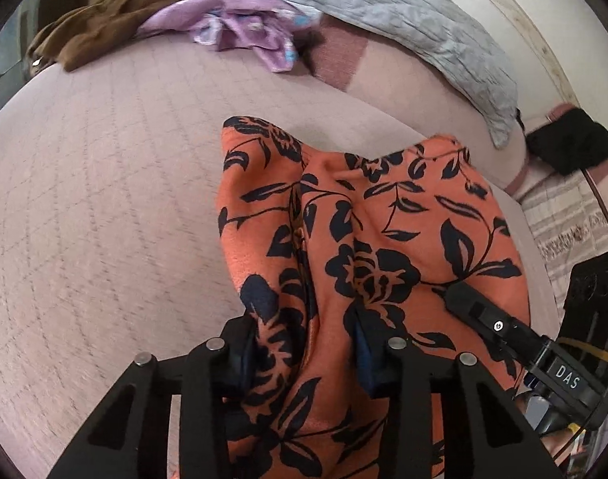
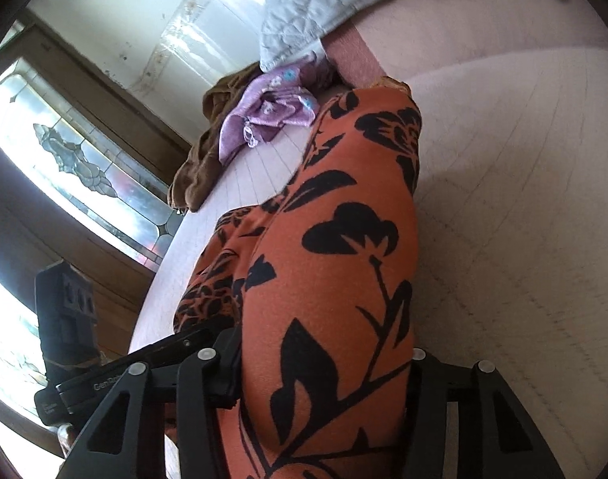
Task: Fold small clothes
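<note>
An orange garment with a black flower print [image 1: 383, 219] lies bunched on the pale pink quilted bed [image 1: 104, 199]. My left gripper [image 1: 304, 327] is shut on a gathered fold at its near edge, the cloth pinched between both pads. The right gripper [image 1: 483, 315] comes in from the lower right of the left wrist view, its tip on the same garment. In the right wrist view the orange garment [image 2: 344, 199] fills the gap of my right gripper [image 2: 328, 359], which is shut on it, and the cloth rises off the bed [image 2: 523, 199]. The left gripper's body [image 2: 144, 355] shows at lower left.
At the far end of the bed lie a purple patterned garment [image 1: 244, 28], a brown one [image 1: 116, 20] and a grey quilted pillow [image 1: 403, 28]. A black cloth [image 1: 571, 143] sits past the bed's right edge. A leaded-glass window [image 2: 76, 159] is on the left.
</note>
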